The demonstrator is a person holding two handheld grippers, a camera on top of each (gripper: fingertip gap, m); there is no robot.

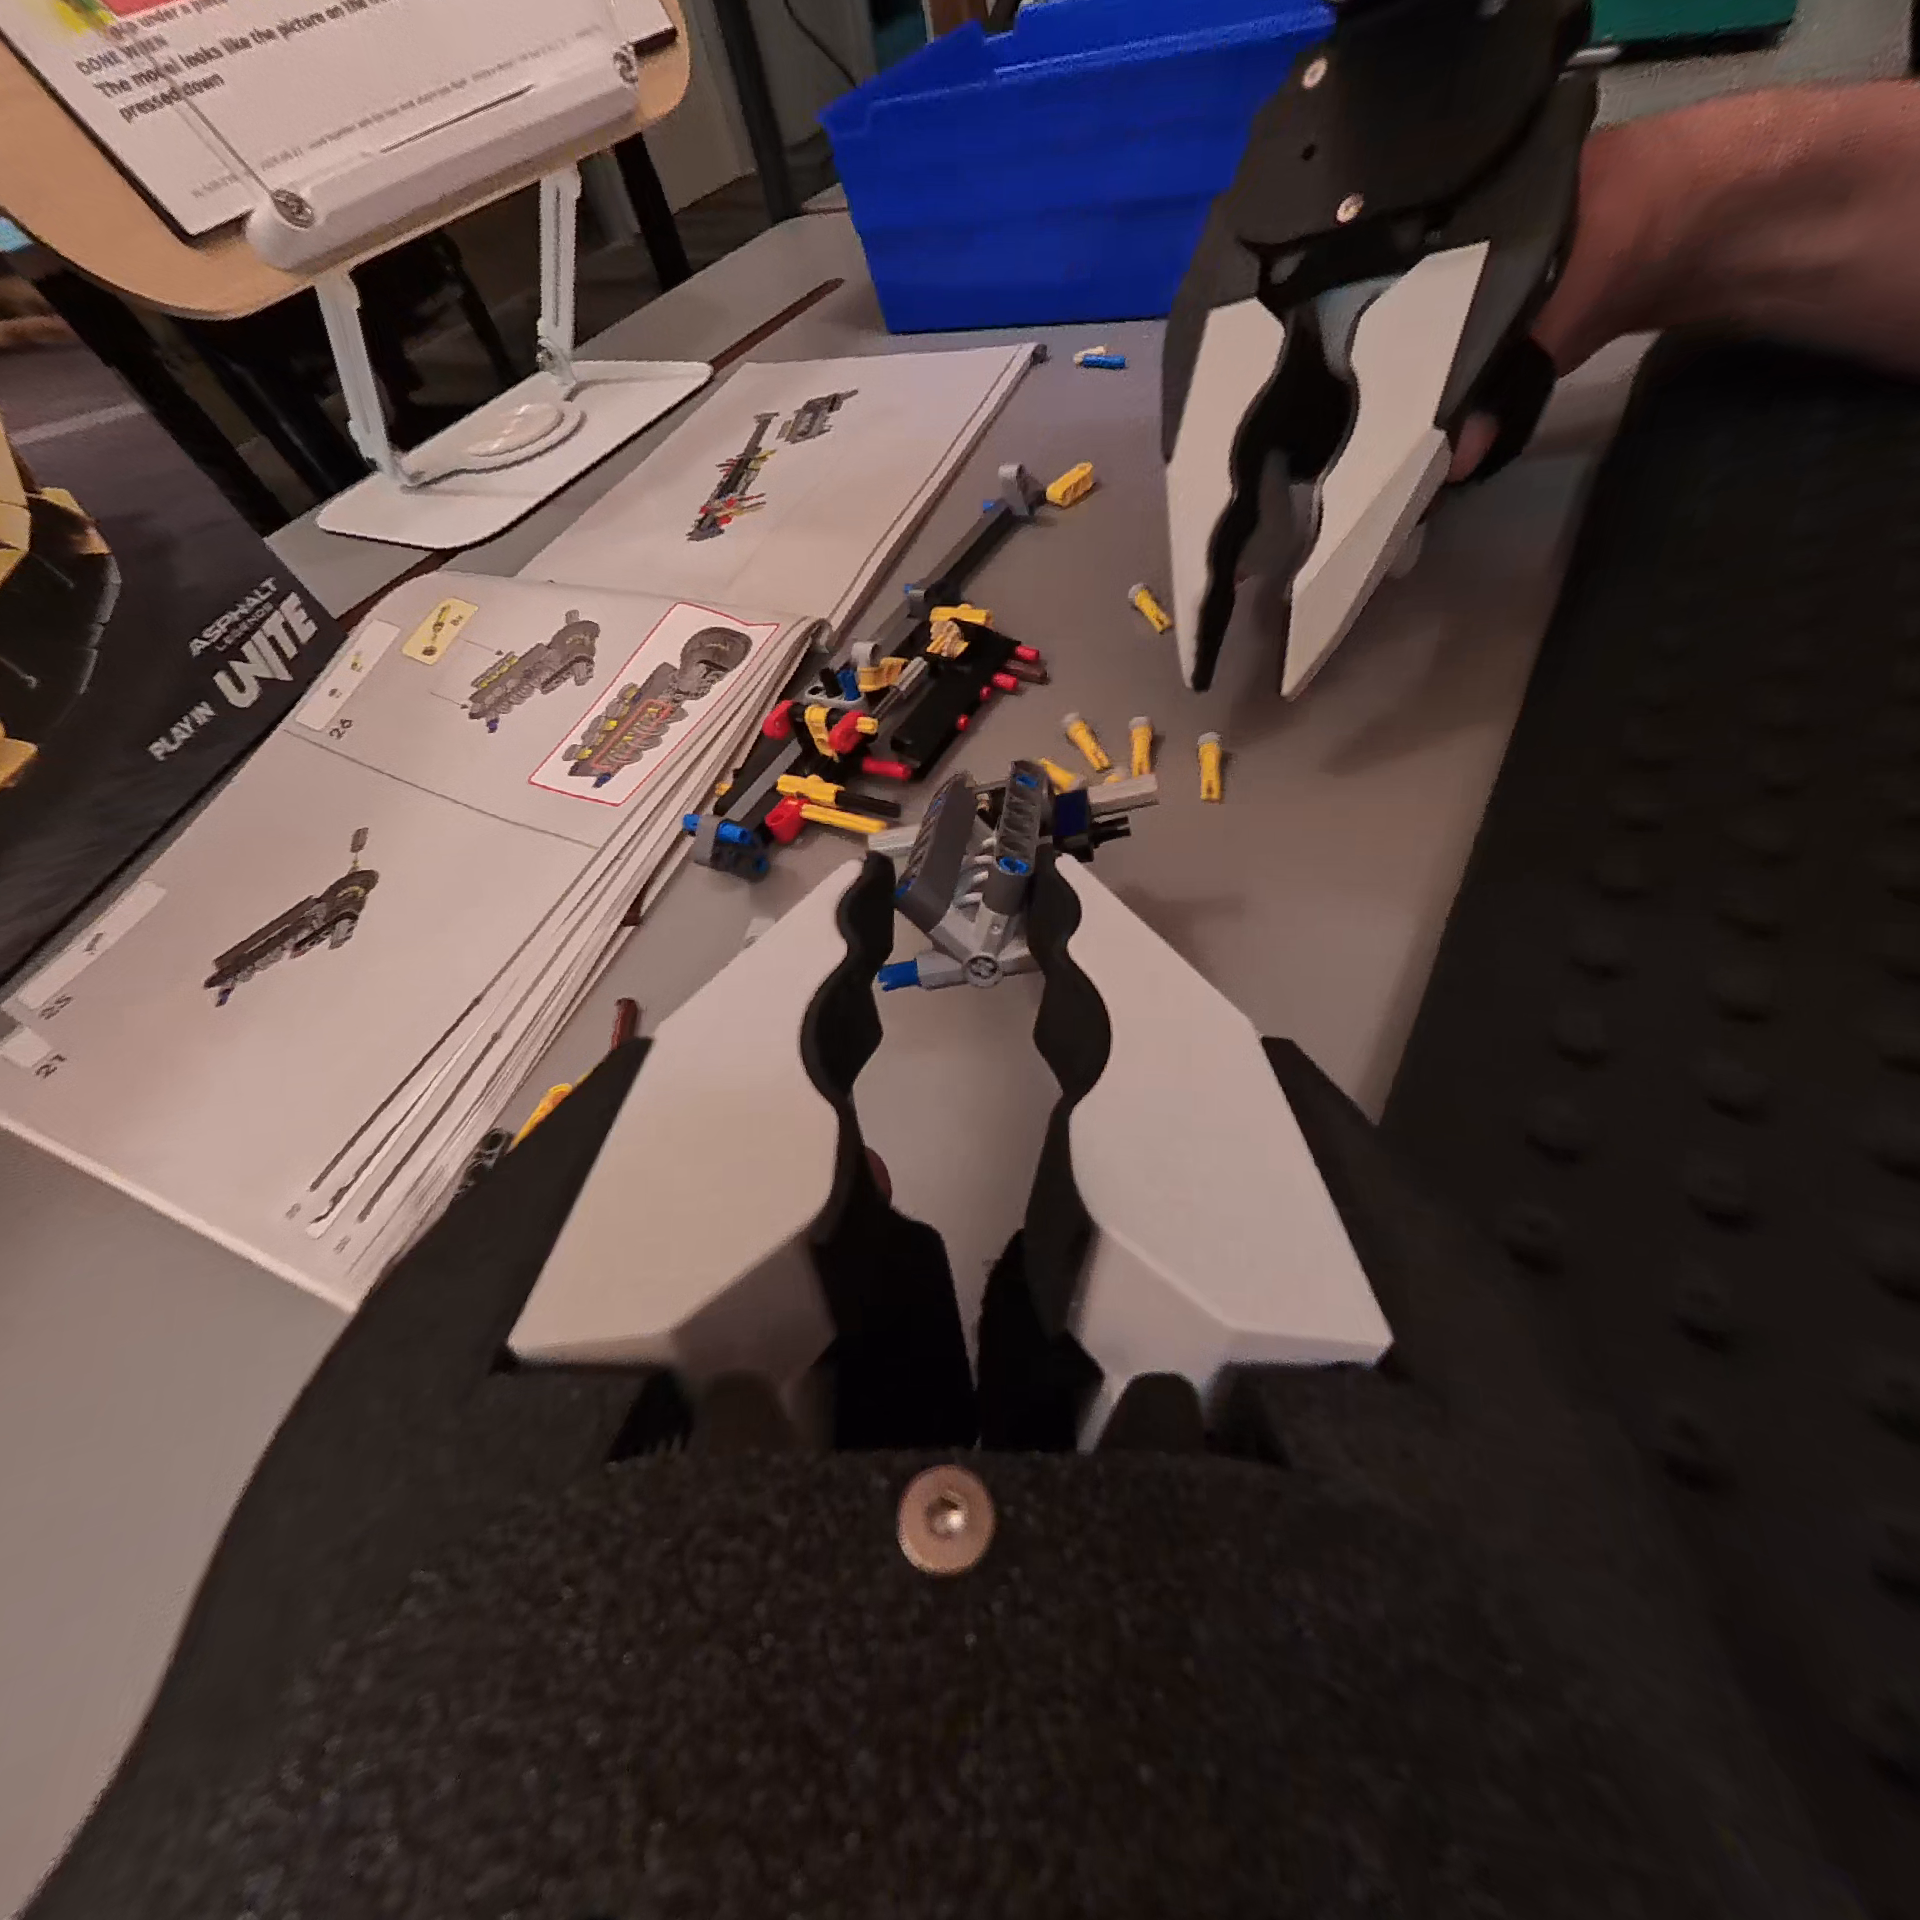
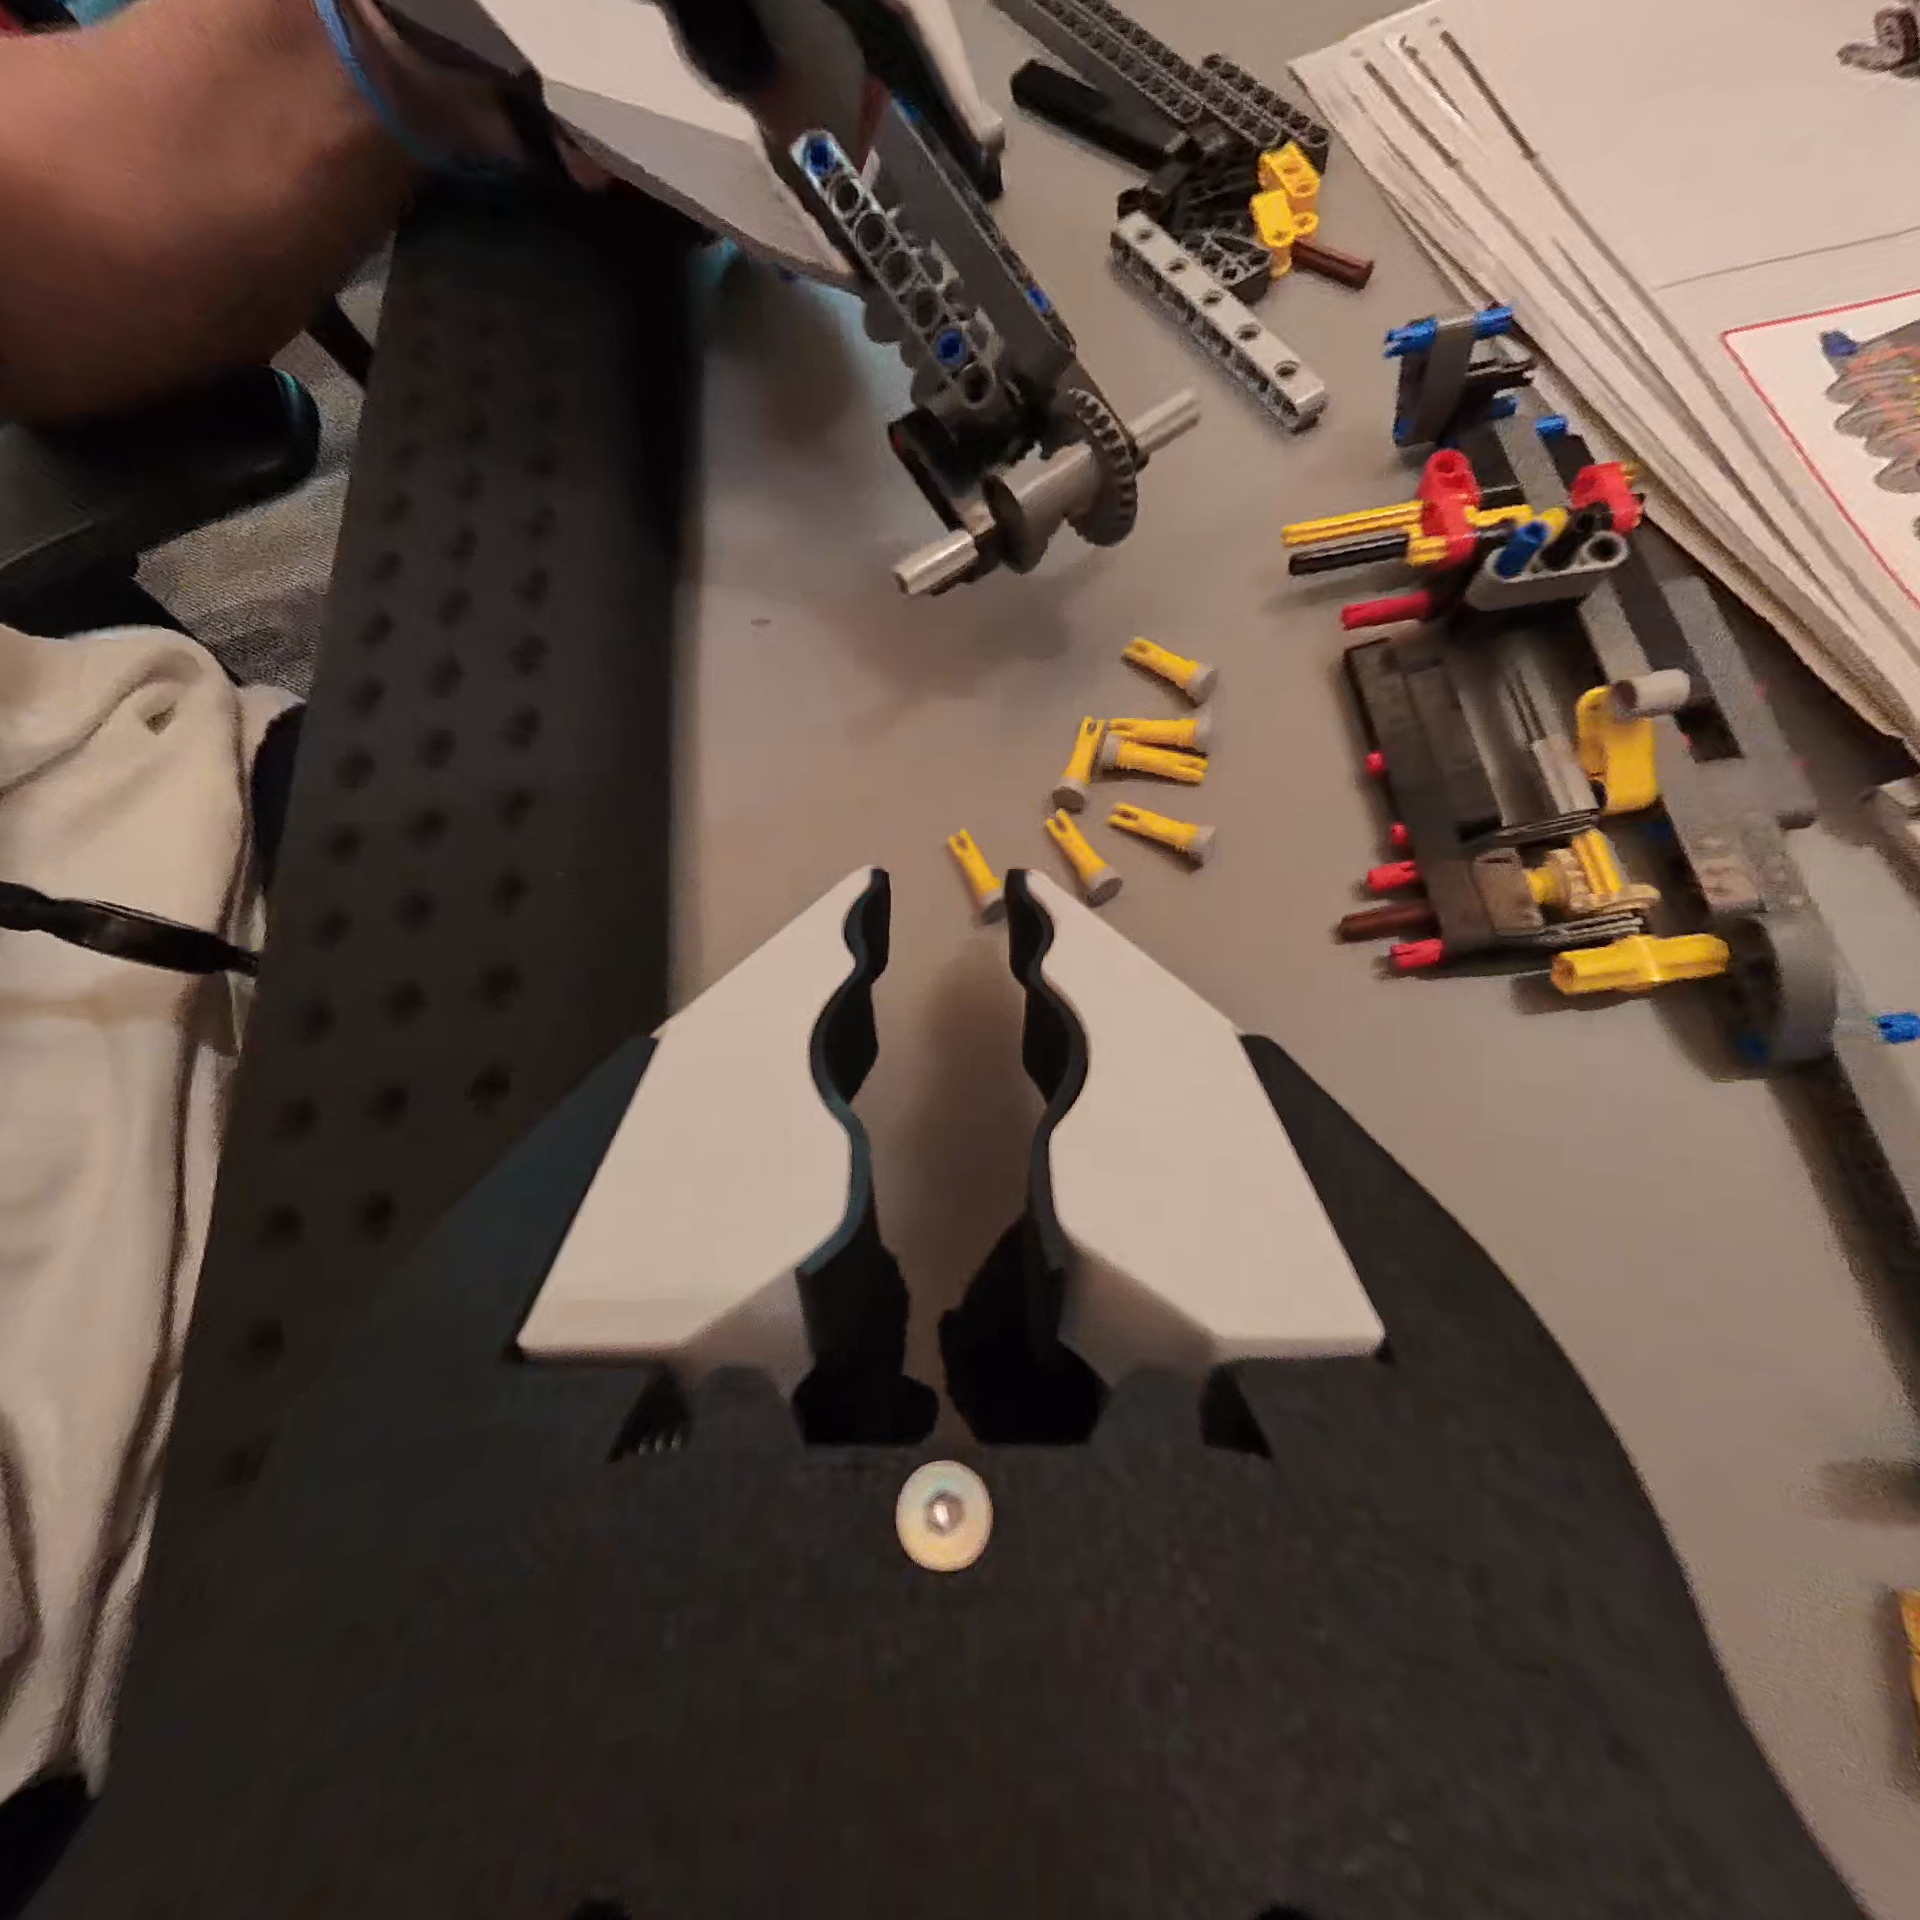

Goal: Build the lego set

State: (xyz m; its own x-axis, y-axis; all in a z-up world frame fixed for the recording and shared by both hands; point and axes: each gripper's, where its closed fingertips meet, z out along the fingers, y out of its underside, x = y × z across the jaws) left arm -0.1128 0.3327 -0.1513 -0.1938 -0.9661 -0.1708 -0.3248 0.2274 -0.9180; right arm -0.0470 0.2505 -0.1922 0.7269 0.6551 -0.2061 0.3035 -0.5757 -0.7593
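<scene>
The left gripper (image 1: 961,883) has its jaws closed on a small grey gear assembly (image 1: 987,883), a beam-and-axle piece with blue pins, held just above the grey tabletop (image 1: 1351,831). The right gripper (image 2: 945,894) hangs with its jaws parted and empty, tips just above a scatter of yellow pins (image 2: 1138,769); one pin lies right at its tips. I count seven of these grey-tipped yellow pins in the right wrist view. The step in hand looks like adding pins to the held assembly: the next move probably calls for the right jaws to drop onto one pin, pinch it along its length, and carry it to a hole in the piece the left gripper steadies. The pins are small and round, so they may roll or slip. Farther out, to the right in the right wrist view, lies a long black chassis (image 2: 1538,790) studded with red, yellow and blue connectors, and beyond it a smaller grey and black beam section (image 2: 1216,260). One open instruction booklet (image 1: 416,831) lies on the left in the left wrist view, with one blue bin (image 1: 1039,187) at the far side and one white document stand (image 1: 499,416) at the far left. A black perforated board (image 2: 468,623) runs along the tabletop's edge.
</scene>
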